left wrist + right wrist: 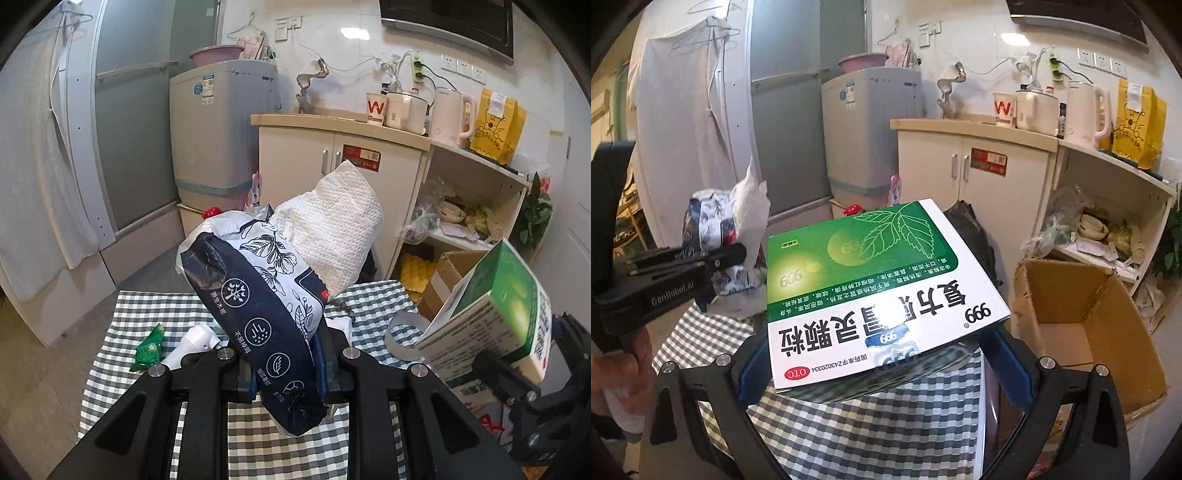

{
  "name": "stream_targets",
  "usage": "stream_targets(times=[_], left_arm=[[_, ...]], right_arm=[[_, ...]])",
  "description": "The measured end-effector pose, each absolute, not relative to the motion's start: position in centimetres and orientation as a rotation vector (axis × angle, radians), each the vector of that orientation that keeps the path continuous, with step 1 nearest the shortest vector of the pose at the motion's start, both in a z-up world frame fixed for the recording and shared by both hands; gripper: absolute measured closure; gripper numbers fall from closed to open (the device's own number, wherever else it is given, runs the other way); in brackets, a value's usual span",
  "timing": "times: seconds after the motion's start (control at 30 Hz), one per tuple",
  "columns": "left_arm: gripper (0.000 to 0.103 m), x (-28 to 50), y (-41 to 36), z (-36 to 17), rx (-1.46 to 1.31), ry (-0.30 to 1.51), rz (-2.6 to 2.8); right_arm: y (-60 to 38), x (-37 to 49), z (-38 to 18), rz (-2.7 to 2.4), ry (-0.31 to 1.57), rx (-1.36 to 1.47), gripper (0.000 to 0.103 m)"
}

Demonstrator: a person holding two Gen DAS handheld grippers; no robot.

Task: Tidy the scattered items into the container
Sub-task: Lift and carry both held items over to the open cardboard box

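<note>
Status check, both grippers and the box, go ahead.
Left gripper shut on tissue pack, lifted off checkered table. Right gripper shut on green medicine box. Cardboard box open at right, nothing blocking it.

white tiled wall [332, 44] | cream cabinet [332, 162] | grey washing machine [218, 122]

Left tool [284, 365] and right tool [882, 354] both clamped, raised side by side.

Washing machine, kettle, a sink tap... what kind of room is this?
Probably a small home kitchen that doubles as a laundry corner. A washing machine stands beside a sink cabinet, with a white kettle on the counter and bowls on the open shelf.
</note>
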State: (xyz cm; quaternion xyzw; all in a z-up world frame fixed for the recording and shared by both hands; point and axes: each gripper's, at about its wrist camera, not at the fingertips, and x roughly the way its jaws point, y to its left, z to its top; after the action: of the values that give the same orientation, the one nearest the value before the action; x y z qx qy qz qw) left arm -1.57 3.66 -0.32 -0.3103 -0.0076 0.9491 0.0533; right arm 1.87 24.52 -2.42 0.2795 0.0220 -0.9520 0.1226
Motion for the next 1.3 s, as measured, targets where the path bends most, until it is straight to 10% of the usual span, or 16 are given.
stream_targets(times=[1.3], left_arm=[[0.081,-4.2,21.8,4.3,-0.795,0.064,2.560]], right_arm=[[41.9,4.6,4.0,-3.204,-0.041,0.809,0.003]])
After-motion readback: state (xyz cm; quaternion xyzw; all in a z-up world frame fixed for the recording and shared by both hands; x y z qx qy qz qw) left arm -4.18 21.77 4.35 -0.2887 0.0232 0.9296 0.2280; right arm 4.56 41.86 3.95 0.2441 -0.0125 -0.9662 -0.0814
